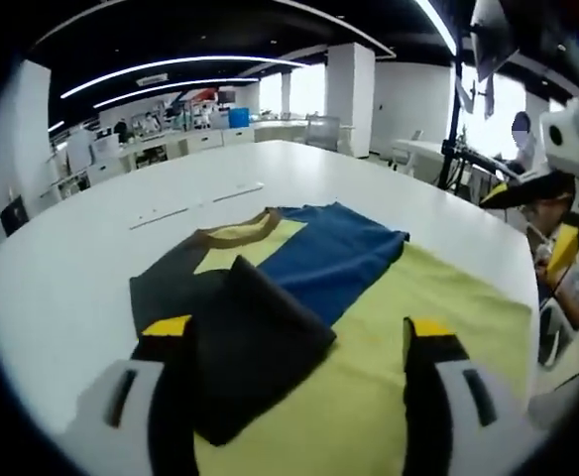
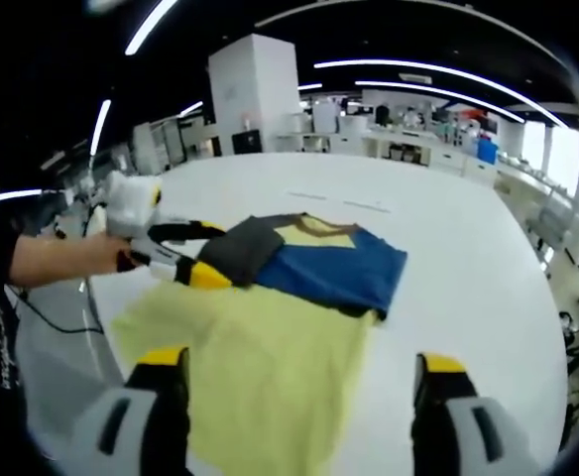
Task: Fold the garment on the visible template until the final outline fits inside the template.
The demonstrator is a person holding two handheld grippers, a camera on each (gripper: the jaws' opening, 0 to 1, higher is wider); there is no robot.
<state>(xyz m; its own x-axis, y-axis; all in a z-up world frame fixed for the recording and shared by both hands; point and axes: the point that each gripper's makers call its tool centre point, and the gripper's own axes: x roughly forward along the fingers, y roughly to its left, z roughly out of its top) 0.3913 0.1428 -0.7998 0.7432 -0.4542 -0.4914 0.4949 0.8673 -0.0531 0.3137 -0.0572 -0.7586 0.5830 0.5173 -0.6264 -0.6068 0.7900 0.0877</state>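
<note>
The shirt (image 1: 369,327) lies flat on the white table (image 1: 91,258), yellow body nearest, blue panel (image 1: 334,253) and brown collar (image 1: 238,231) farther off. A dark sleeve (image 1: 255,342) sits folded over onto the body. The left gripper (image 1: 294,382) hangs over the cloth, jaws wide apart, holding nothing. In the right gripper view, the right gripper (image 2: 299,392) hovers above the yellow hem, jaws spread and empty, while the left gripper (image 2: 185,260) sits at the shirt's dark sleeve edge.
</note>
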